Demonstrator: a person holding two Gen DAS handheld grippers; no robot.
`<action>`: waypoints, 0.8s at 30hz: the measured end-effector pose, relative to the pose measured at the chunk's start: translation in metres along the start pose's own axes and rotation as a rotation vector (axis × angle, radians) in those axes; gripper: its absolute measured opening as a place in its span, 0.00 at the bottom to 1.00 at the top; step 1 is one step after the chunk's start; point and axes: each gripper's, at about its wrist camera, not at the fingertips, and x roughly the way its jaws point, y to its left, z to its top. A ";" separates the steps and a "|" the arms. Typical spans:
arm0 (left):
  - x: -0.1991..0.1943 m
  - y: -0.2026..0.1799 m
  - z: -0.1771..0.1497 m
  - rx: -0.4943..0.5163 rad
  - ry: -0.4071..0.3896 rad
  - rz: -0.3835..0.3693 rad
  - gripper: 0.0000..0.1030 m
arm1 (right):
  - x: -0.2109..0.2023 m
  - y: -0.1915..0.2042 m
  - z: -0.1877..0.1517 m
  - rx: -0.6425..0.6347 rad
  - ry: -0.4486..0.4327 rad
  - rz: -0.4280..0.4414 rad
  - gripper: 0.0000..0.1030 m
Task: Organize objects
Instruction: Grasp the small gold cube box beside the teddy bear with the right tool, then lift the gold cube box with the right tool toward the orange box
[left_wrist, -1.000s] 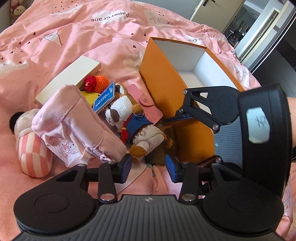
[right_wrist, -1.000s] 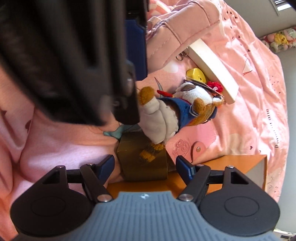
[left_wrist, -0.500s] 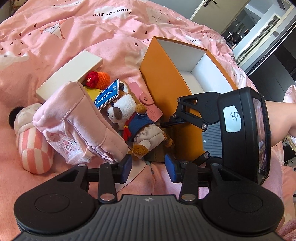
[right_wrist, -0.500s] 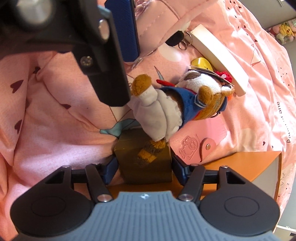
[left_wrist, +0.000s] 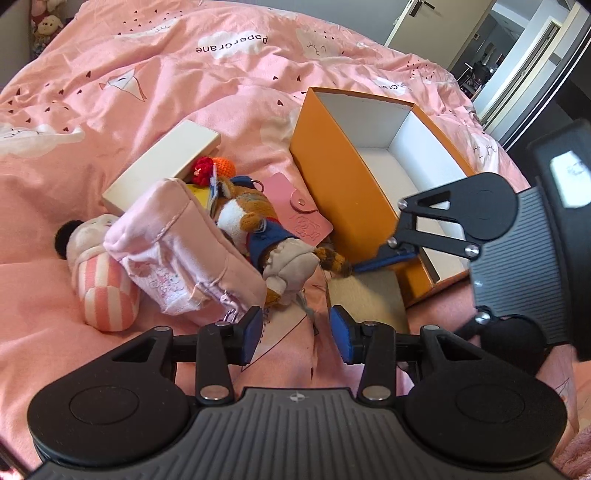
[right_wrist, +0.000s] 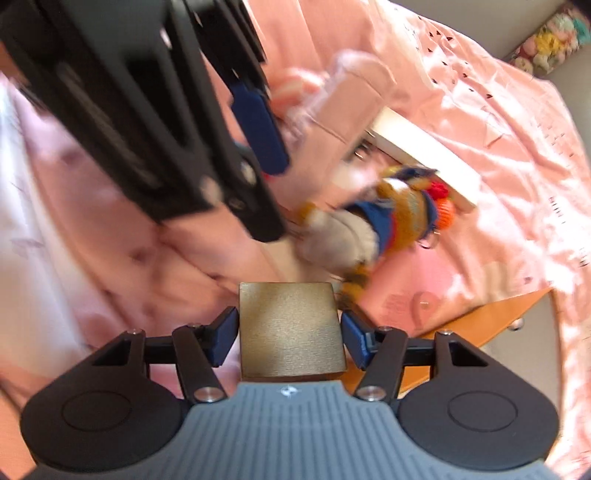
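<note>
- Pink bedding (left_wrist: 155, 66) printed with clouds and paper cranes covers the whole surface – rumpled, with a doorway beyond its far edge.
- Right gripper (right_wrist: 290, 338) has its blue pads on the two sides of a small brass-coloured box (right_wrist: 291, 328), gripping it; the box fills the gap between the jaws and sits raised off the bedding.
- Just past that box, ahead of the right jaws, lies a plush dog (right_wrist: 388, 225) in a blue jacket, blurred in this view.
- Left gripper (left_wrist: 297, 334) is partly open with nothing between its pads – only pink sheet under the gap.
- Ahead of the left jaws and a little to their left leans a pale pink drawstring pouch (left_wrist: 184, 258), touching the plush dog beside it.
- Further left of the pouch rests a striped pink-and-white plush (left_wrist: 103, 280).
- Beyond the pouch lies a flat cream box (left_wrist: 162, 162), with a red and orange knitted toy (left_wrist: 214, 168) at its near edge.
- Ahead and right of the left jaws stands an open orange box (left_wrist: 332, 162) with a white inside, holding nothing visible.
- Pink snap wallet (left_wrist: 299, 212) lies between the dog and the orange box, touching its wall.
</note>
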 end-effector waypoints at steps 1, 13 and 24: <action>-0.002 -0.001 -0.002 0.002 0.003 0.001 0.49 | -0.004 0.001 -0.003 0.026 -0.017 0.035 0.60; 0.020 -0.005 -0.028 -0.033 0.110 -0.027 0.51 | 0.023 0.042 -0.035 0.294 -0.107 0.086 0.70; 0.027 -0.014 -0.037 0.006 0.141 0.046 0.51 | 0.026 0.070 -0.053 0.233 -0.124 -0.026 0.69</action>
